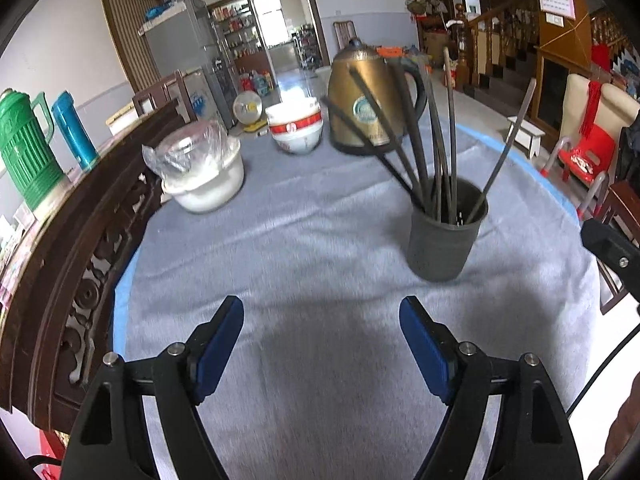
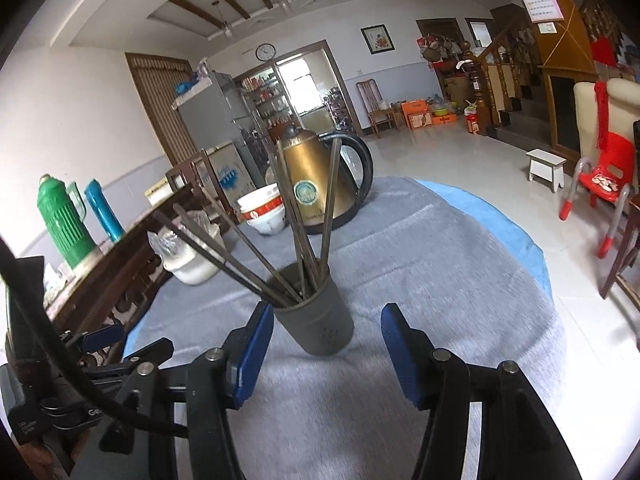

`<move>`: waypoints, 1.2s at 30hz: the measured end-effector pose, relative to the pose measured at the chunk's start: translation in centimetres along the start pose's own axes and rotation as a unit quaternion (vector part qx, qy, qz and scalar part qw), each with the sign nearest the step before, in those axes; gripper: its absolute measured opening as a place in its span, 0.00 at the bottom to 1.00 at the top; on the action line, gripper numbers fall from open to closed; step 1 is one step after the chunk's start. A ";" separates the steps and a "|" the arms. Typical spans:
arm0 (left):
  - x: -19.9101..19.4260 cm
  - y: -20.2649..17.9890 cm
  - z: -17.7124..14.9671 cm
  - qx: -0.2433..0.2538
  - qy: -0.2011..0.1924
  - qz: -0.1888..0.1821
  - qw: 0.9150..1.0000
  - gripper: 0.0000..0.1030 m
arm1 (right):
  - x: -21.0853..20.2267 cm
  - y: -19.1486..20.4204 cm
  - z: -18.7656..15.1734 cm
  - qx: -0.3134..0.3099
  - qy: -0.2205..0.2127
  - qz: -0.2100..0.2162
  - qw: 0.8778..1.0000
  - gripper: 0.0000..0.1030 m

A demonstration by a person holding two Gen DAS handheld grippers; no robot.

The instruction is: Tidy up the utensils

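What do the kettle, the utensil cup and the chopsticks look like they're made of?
Kettle: brushed gold-toned metal with sheen, black probably plastic handle. Utensil cup: matte dark grey, likely plastic; no shine. Chopsticks: dark, slim sticks, wood or metal, unclear.

The tablecloth is pale grey, with a sky-blue edge showing at 3 o'clock and 9 o'clock. On it the holder is matte dark grey, and the chopsticks in it are a darker charcoal. At 12 o'clock the kettle is bronze-gold with a black handle and a round teal-and-white label. Beside it the stacked bowls are white with a red band. At 10 o'clock the pot is white under clear plastic. Far at 9 o'clock one thermos is green and ribbed, the flask turquoise. Both grippers' pads are deep blue on black arms.
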State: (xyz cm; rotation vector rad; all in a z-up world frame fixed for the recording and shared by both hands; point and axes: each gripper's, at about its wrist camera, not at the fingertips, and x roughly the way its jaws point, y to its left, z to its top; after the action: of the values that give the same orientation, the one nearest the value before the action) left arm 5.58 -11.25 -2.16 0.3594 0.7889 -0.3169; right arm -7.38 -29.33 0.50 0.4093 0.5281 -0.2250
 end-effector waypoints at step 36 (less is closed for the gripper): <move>-1.2 2.8 -1.8 -0.035 -0.011 0.022 0.999 0.78 | -1.7 5.1 -2.4 -0.067 0.013 -0.036 0.997 0.59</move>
State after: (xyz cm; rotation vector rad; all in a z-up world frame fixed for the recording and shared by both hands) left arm 4.77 -7.81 -1.94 0.3066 0.7678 -0.2508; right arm -8.24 -23.52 1.14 0.2634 0.5805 -0.2520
